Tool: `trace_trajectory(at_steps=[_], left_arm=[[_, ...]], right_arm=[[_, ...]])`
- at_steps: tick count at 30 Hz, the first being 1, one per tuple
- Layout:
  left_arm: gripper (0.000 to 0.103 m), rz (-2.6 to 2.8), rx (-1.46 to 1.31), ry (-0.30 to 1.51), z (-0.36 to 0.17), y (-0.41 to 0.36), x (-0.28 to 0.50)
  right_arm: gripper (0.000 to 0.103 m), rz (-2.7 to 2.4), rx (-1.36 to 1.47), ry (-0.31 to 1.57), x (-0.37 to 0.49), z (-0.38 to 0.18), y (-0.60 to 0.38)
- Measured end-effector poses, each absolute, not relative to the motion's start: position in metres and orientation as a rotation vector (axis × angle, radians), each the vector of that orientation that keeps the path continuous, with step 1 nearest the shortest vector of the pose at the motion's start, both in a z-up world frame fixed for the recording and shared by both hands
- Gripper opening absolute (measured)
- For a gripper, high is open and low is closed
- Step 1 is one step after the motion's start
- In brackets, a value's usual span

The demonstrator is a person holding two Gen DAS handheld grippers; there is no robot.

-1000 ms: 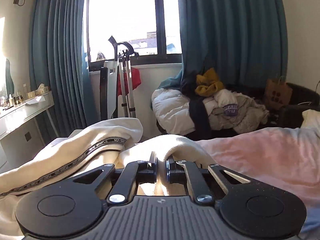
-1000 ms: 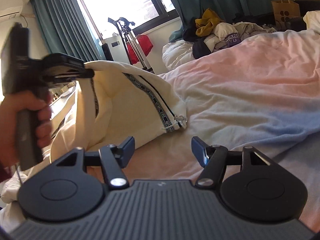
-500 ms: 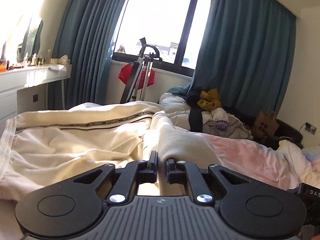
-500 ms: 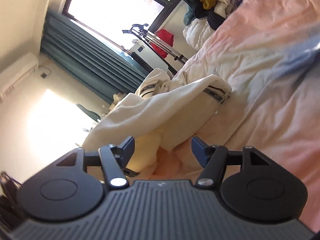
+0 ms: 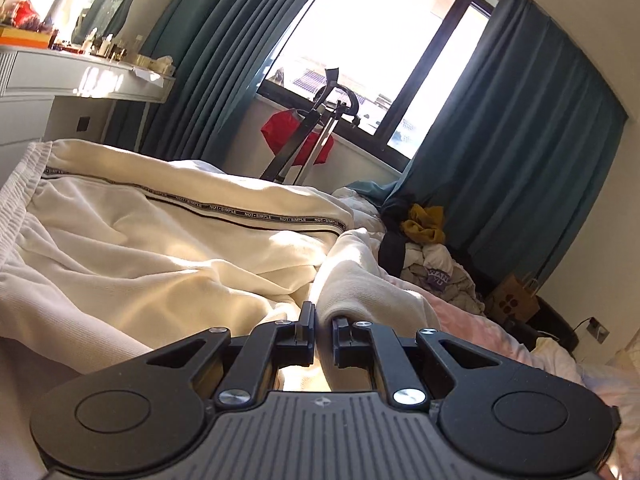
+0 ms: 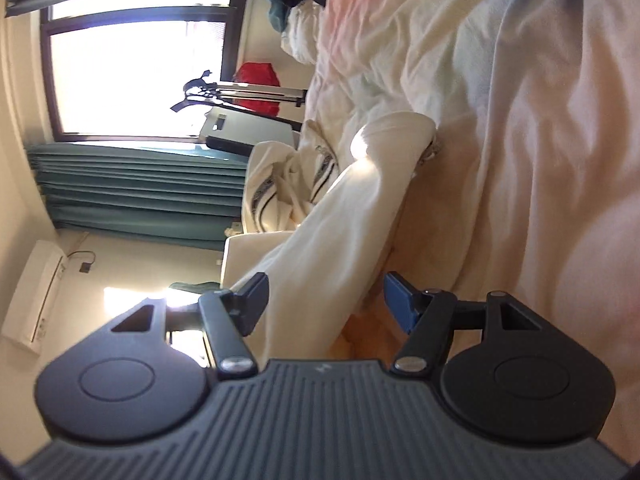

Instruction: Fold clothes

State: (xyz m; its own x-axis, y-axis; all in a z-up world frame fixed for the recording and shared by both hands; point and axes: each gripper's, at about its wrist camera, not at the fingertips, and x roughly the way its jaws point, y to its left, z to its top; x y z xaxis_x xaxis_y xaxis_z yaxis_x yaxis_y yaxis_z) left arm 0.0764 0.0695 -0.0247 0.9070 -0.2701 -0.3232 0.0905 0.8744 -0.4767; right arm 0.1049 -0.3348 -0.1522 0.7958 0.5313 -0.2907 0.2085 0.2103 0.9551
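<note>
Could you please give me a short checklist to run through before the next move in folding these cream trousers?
1. Left gripper shut on a fold of the cream trousers with the black lettered side stripe: ok.
2. Right gripper open: ok.
3. Trouser fabric between the right gripper's jaws, ready to pinch: ok, though whether it touches either pad, cannot tell.
4. Trousers lying flat on the pale pink and blue bedsheet: not ok, bunched and creased.
5. Elastic waistband spread out and visible: ok.
6. Trouser leg hems aligned: cannot tell.
</note>
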Motion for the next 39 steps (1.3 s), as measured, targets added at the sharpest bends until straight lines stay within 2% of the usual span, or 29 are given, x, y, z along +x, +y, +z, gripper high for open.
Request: trace_trajectory(at_steps=[6,7,8,11,14,16,18,19,21,23,28,32,35,39], left_arm=[[0.008,-0.237,-0.487,0.406,-0.045,0.078,0.095],[0.008,-0.241,-0.491,0.409,-0.047,0.079,0.098],[0.008,-0.25,-0.487,0.41,-0.048,0.08,0.1],[0.009,-0.284,-0.443,0.401,-0.047,0.077,0.106],[0.009,-0.332,-0.421,0.406,-0.046,0.069,0.111],[0.012,-0.381,-0.401,0.408,-0.045,0.06,0.109],[0.027,-0.447,-0.377,0.403,-0.044,0.048,0.104],[0.031,-0.484,-0.366,0.397,-0.043,0.042,0.101],[0.048,-0.565,-0.354,0.378,-0.043,0.03,0.096],[0.058,-0.631,-0.348,0.365,-0.045,0.02,0.091],[0.06,-0.715,-0.36,0.433,-0.058,0.005,0.099],[0.062,-0.683,-0.442,0.49,-0.067,0.01,0.111],[0.064,-0.615,-0.529,0.532,-0.071,0.026,0.121],[0.066,-0.48,-0.658,0.597,-0.074,0.055,0.131]], right_arm=[[0.065,0.113,1.331,0.676,0.17,-0.175,-0.337],[0.058,0.094,1.313,0.674,0.178,-0.173,-0.338],[0.044,0.075,1.288,0.671,0.185,-0.17,-0.338],[0.019,0.074,1.138,0.662,0.203,-0.145,-0.339],[0.014,0.098,1.005,0.625,0.21,-0.113,-0.347],[0.013,0.09,0.956,0.579,0.206,-0.09,-0.36],[0.011,0.067,0.941,0.503,0.194,-0.07,-0.379],[0.01,0.052,0.936,0.465,0.187,-0.061,-0.391],[0.009,0.008,0.927,0.402,0.172,-0.045,-0.415],[0.009,-0.044,0.928,0.329,0.152,-0.036,-0.443],[0.009,-0.238,0.904,0.246,0.081,-0.034,-0.501],[0.009,-0.393,0.87,0.39,0.036,-0.069,-0.525],[0.009,-0.451,0.964,0.512,0.025,-0.107,-0.546],[0.009,-0.471,1.097,0.557,0.028,-0.135,-0.568]])
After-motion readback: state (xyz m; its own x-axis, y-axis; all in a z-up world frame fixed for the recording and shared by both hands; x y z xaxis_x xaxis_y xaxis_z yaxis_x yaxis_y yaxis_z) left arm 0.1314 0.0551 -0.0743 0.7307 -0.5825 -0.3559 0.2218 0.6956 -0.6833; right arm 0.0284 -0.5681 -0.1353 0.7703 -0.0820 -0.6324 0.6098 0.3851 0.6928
